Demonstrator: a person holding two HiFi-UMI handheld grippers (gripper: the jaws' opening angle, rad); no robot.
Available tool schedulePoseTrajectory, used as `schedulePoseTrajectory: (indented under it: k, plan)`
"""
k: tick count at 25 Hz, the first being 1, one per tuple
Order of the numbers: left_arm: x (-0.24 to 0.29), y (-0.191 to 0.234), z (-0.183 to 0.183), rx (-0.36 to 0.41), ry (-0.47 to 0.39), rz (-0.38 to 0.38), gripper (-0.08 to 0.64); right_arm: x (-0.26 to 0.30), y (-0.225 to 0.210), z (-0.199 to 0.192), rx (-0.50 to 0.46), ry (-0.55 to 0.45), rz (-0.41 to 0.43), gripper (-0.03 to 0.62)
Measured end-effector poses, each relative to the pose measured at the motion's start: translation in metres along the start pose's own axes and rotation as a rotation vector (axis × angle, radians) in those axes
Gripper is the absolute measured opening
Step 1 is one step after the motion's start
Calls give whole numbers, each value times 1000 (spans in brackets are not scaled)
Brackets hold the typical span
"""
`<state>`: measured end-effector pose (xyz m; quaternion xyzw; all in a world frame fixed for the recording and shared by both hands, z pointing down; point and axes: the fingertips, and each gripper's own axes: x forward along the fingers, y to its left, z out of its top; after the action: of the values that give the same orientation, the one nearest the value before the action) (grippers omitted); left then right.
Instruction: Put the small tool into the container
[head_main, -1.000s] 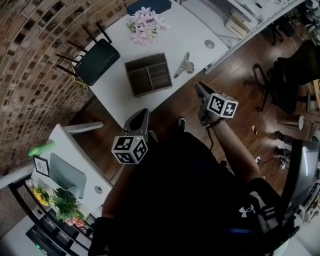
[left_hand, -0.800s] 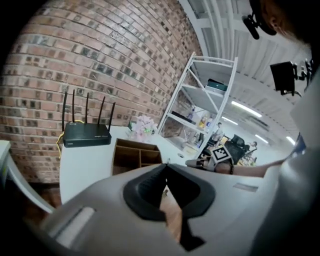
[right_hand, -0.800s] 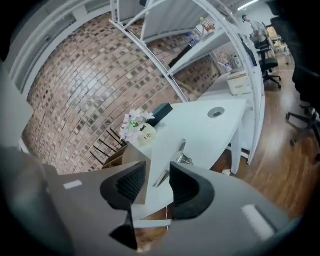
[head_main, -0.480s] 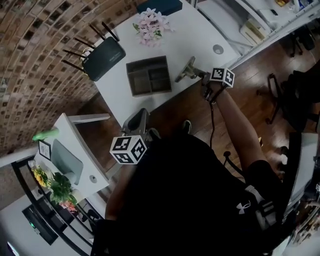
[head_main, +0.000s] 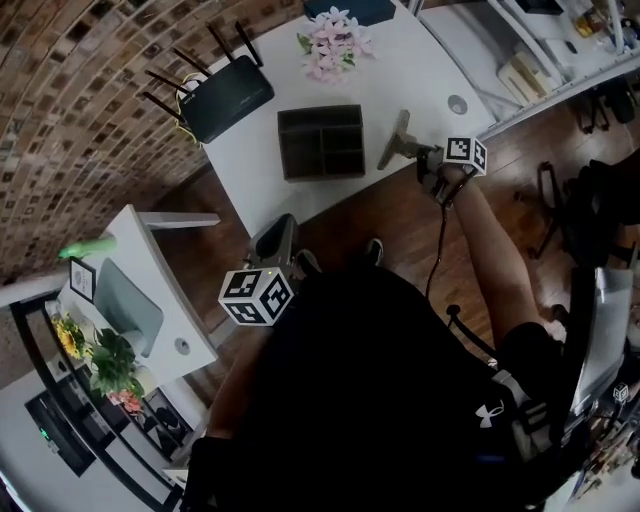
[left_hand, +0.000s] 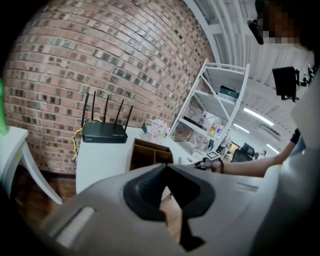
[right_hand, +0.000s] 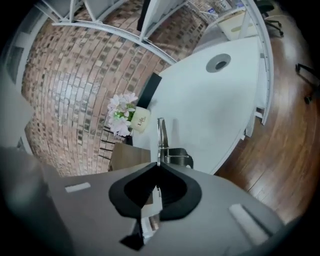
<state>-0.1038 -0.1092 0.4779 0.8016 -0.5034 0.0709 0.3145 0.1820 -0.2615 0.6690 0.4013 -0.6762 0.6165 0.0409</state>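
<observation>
We find the right hand-held gripper (right_hand: 158, 166) closed narrow on the thin metal handle of the small tool (right_hand: 160, 134) (its coil spring shows just past the jaw tips). The tool is near the front edge of the white table (head_main: 420, 60), just right of the container (head_main: 321, 142) and outside it. The left hand-held gripper (left_hand: 166, 167) hangs low, off the table, jaws together with nothing between them. Beyond the container we note a black router (head_main: 225, 98) and pink flowers (head_main: 335, 40).
</observation>
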Motion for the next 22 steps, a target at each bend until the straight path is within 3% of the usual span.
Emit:
schedulePoseTrajectory:
  k: [2, 4, 9, 14, 19, 22]
  plan:
    - [-1, 4, 0, -8, -2, -13, 3, -13, 19, -2, -110, -7, -8, 11]
    - [-1, 7, 0, -17, 1, -28, 3, -27, 48, -3, -281, -18, -20, 11]
    - [-1, 11, 2, -33, -1, -66, 3, -60, 151, 4, -663, -127, 29, 11]
    - [-6, 16, 7, -32, -14, -78, 3, -43, 230, -12, -987, -154, 77, 10]
    - [-17, 26, 11, -34, -30, -63, 3, 4, 233, -32, -1246, -88, -29, 10]
    - [-23, 33, 9, -41, -34, -48, 3, 26, 217, -40, -1343, -34, -95, 9]
